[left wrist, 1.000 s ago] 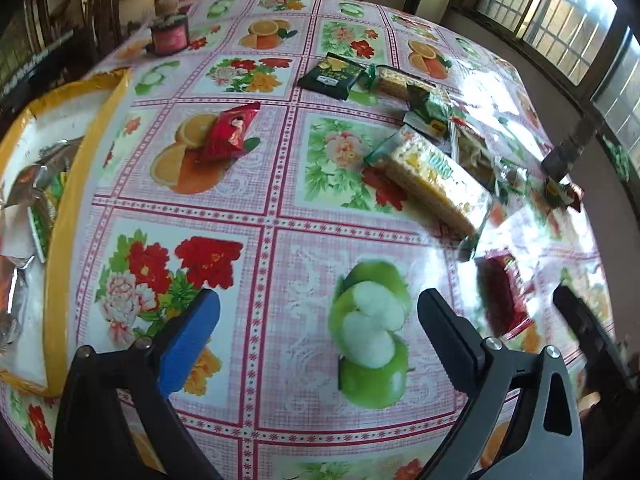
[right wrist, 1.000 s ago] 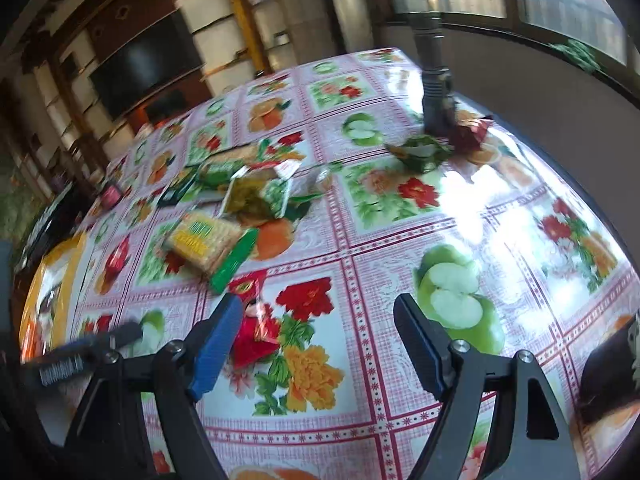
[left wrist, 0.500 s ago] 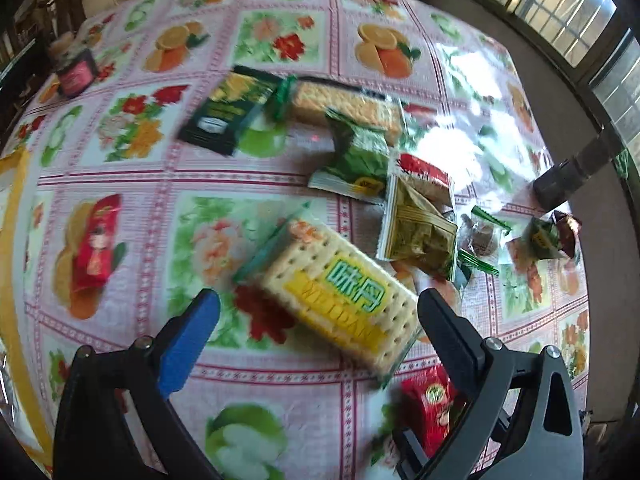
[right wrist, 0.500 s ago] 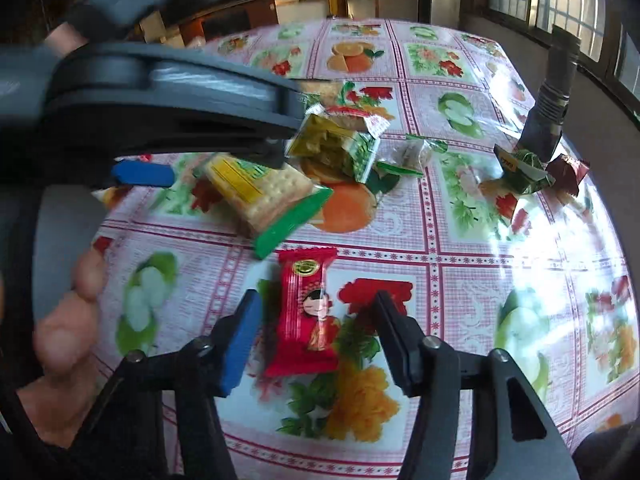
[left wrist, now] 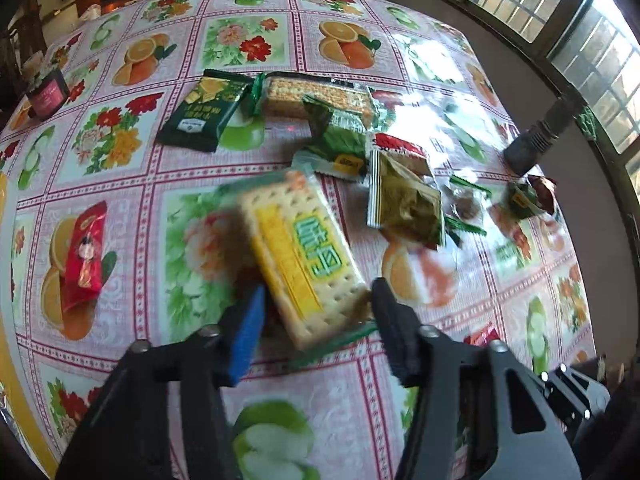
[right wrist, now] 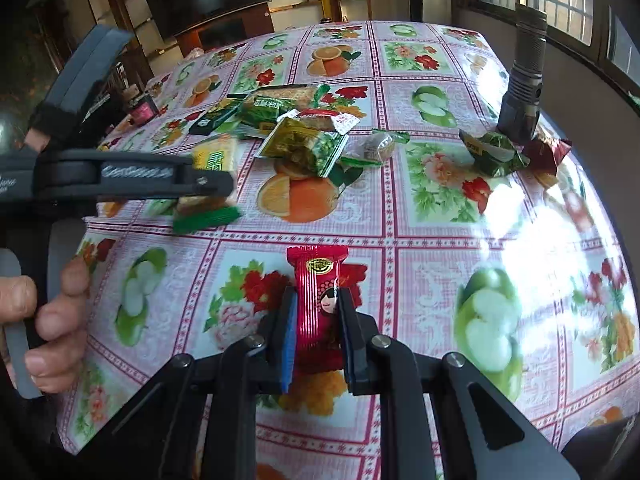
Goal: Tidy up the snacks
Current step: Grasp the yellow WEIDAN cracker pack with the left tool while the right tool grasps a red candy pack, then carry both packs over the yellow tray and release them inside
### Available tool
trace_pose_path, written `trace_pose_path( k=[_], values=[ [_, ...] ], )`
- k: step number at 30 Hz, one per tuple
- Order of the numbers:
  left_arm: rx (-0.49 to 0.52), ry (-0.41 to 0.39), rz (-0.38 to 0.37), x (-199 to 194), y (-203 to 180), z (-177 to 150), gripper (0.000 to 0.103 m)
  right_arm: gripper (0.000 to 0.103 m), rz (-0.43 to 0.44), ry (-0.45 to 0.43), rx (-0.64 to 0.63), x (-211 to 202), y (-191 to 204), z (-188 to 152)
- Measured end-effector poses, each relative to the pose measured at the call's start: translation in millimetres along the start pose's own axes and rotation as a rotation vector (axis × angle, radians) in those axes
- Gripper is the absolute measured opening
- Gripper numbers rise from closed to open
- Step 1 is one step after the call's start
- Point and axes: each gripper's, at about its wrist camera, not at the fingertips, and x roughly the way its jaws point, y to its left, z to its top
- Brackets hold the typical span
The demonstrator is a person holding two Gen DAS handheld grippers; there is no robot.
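A cracker pack (left wrist: pixel 308 256) with a yellow and green label lies blurred between the fingers of my left gripper (left wrist: pixel 318 312). The jaws are closing and both pads touch its sides. In the right wrist view one finger (right wrist: pixel 160 174) of that gripper crosses the same cracker pack (right wrist: pixel 214 156), with a person's hand (right wrist: pixel 44 312) on the handle. My right gripper (right wrist: pixel 318 320) is shut on a red snack packet (right wrist: pixel 318 280) printed with a doll face, resting on the floral tablecloth (right wrist: pixel 440 264).
A second red packet (left wrist: pixel 84 256) lies left. Behind lie a dark green packet (left wrist: pixel 204 112), a long cracker pack (left wrist: pixel 316 92) and several green wrappers (left wrist: pixel 404 204). A black torch (right wrist: pixel 524 76) stands right, a pink jar (left wrist: pixel 46 94) far left.
The left jaws have closed in around the cracker pack, which has turned between them. The right jaws have shut on the red packet.
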Motion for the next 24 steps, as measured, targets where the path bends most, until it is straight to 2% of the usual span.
trace_pose_path(
  k=[3, 4, 6, 8, 10, 12, 13, 15, 16, 19, 24],
  values=[
    [0.016, 0.013, -0.009, -4, 3, -2, 0.051, 0.018, 0.037, 0.006, 0.006, -1, 4, -4],
    [-0.007, 0.023, -0.018, -4, 5, 0, 0.053, 0.018, 0.042, 0.007, 0.008, 1, 5, -3],
    [-0.034, 0.031, -0.015, -2, 5, 6, 0.068, 0.018, 0.037, 0.009, 0.010, 3, 6, -3],
    [-0.035, 0.028, 0.031, 6, -5, 15, 0.092, 0.018, 0.036, 0.007, 0.024, 3, 5, 0],
    [-0.026, 0.030, 0.073, 13, -11, 19, 0.093, 0.018, 0.032, 0.003, 0.031, 2, 4, 2],
    [-0.030, 0.047, 0.131, 25, -13, 18, 0.092, 0.018, 0.029, 0.004, 0.030, 1, 4, 4],
    [-0.008, 0.014, 0.173, 25, -15, 16, 0.088, 0.018, 0.022, 0.000, 0.026, -2, 4, 4],
    [0.024, -0.015, 0.218, 20, -15, 10, 0.067, 0.018, 0.019, -0.012, 0.026, -9, 4, 5],
    [0.028, -0.024, 0.213, 16, -13, 8, 0.049, 0.018, 0.013, -0.022, 0.024, -12, 4, 4],
    [-0.009, -0.028, 0.169, 0, 5, -5, 0.048, 0.018, 0.010, -0.042, 0.022, -22, 7, 5],
    [-0.016, -0.124, 0.200, -54, 20, -35, 0.048, 0.017, 0.035, -0.079, 0.008, -38, 21, 5]
  ],
)
